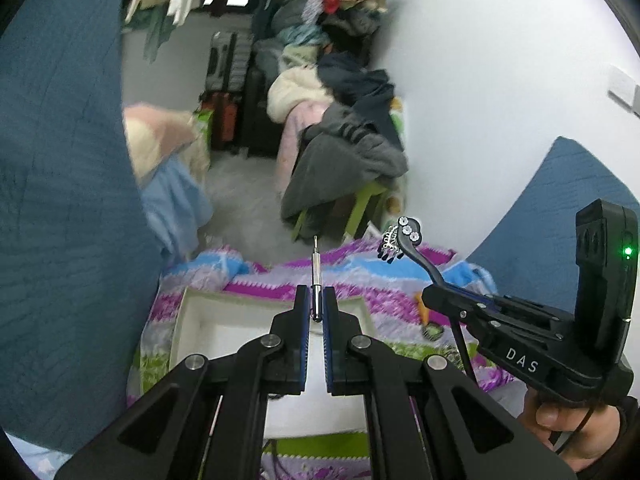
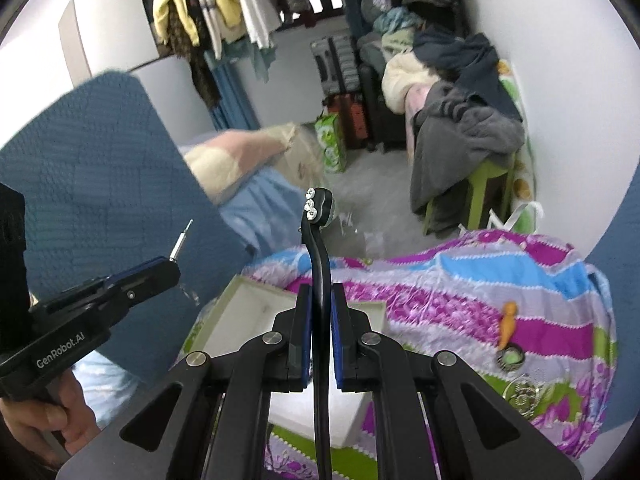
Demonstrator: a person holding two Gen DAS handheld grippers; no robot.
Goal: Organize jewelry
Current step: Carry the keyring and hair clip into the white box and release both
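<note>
A slim metal pin (image 1: 317, 280) is clamped in the closed left claw (image 1: 317, 300); a black hair clip (image 2: 318, 240) is pinched in the closed right claw (image 2: 320, 304). Both are held above the white box (image 1: 192, 320) at lower centre. The clip's dangling charm (image 1: 390, 246) could be snagged or shaken loose over the patterned bedspread (image 2: 480, 280).

lay rumpled in the near middle, a purple, blue and green patterned blanket (image 2: 460, 292). slumped further back on the right over a green stool (image 2: 486, 190), a grey garment (image 2: 464, 136). stood beyond at the far wall, dark suitcases (image 2: 340, 68), beneath hanging clothes (image 2: 216, 4).
</note>
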